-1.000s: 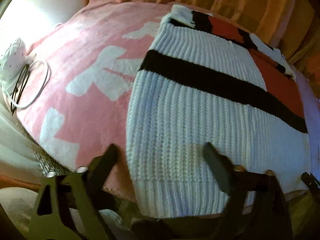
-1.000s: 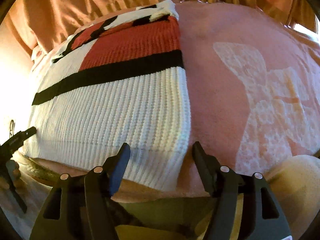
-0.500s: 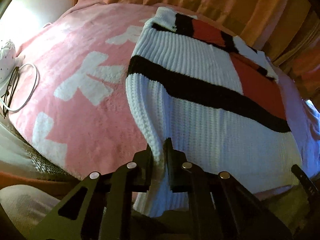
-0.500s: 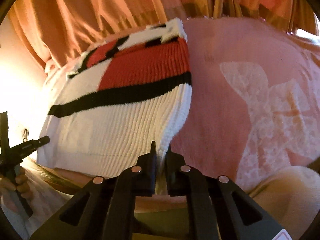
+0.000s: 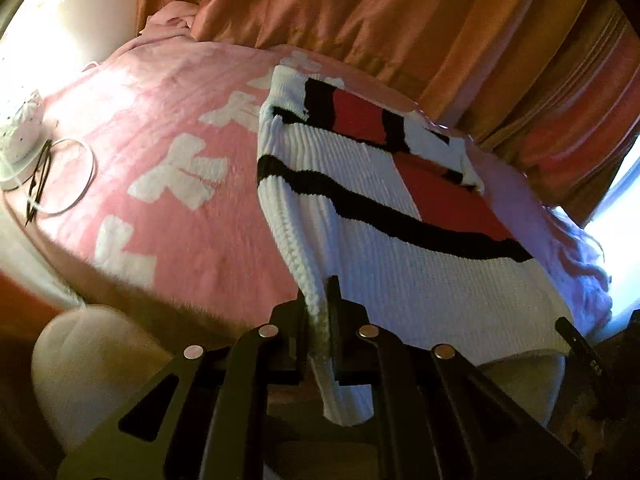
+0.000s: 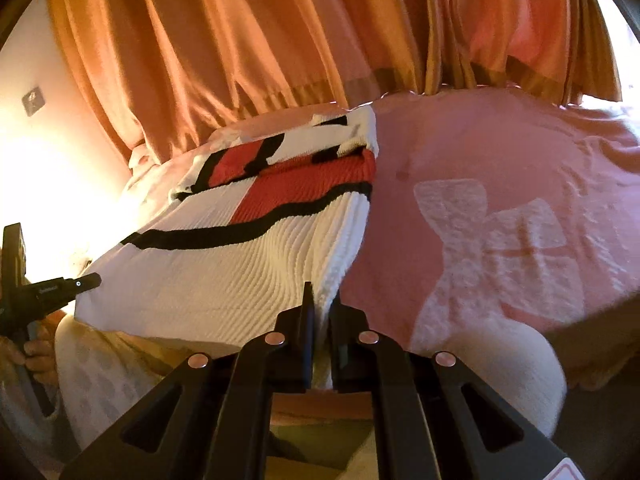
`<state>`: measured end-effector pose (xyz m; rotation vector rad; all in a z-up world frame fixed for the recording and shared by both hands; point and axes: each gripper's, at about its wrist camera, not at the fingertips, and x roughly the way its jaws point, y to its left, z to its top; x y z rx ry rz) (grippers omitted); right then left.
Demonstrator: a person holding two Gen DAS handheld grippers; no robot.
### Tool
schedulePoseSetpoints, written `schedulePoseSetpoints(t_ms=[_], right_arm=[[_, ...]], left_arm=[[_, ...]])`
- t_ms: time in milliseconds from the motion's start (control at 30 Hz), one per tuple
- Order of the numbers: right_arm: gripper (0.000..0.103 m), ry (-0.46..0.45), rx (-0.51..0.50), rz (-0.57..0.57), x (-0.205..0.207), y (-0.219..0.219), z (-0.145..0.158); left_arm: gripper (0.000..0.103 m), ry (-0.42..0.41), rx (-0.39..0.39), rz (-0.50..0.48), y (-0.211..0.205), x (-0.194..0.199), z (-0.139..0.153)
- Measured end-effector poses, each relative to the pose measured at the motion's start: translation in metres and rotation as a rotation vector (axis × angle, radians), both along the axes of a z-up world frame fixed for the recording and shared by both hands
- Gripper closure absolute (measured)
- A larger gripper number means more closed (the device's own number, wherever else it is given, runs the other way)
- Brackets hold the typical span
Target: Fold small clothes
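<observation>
A white ribbed knit sweater (image 5: 400,248) with black stripes and red blocks lies on a pink blanket (image 5: 168,200). My left gripper (image 5: 318,312) is shut on the sweater's near left hem corner and lifts it. In the right wrist view the sweater (image 6: 224,264) shows again, and my right gripper (image 6: 322,316) is shut on its near right hem corner. The near hem hangs raised between both grippers. The left gripper also shows at the left edge of the right wrist view (image 6: 84,282).
Orange curtains (image 6: 280,40) hang behind the bed. A white pouch (image 5: 20,128), glasses and a thin cord loop (image 5: 68,176) lie at the blanket's left edge. A white bow pattern (image 6: 500,248) marks the blanket (image 6: 460,152) right of the sweater.
Both grippers were open over the hem corners a second ago, then closed on them. Since then both have lifted the near hem off the blanket.
</observation>
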<state>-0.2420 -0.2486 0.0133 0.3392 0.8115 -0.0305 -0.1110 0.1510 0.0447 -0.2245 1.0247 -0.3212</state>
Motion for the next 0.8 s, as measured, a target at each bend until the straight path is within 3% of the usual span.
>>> schedulePoseSetpoints(t_ms=[200,333,467,567,667,800], right_arm=[[0.098,-0.009,0.023,0.034,-0.039,0.007,0.029],[0.098,-0.126,0.018,0.056,-0.032,0.004,0.070],[0.098,-0.273,0.007,0.073,0.034,-0.017,0.100],[0.098,-0.278,0.041,0.037,0.105,-0.038,0.091],[0.098,-0.220,0.113,-0.006,0.182,-0.067,0.058],[0.096,-0.099,0.149,-0.028,0.272,-0.089,-0.007]], left_arm=[[0.096,-0.021,-0.014,-0.043,0.008,-0.040,0.038],[0.096,-0.097,-0.038,-0.046,0.011,-0.033,0.077],[0.096,-0.279,0.013,-0.043,-0.011,0.021,0.111],[0.095,-0.348,0.074,0.020,-0.033,0.086,0.110],[0.095,-0.330,0.137,0.107,-0.058,0.169,0.083],[0.095,-0.264,0.248,0.138,-0.093,0.246,0.030]])
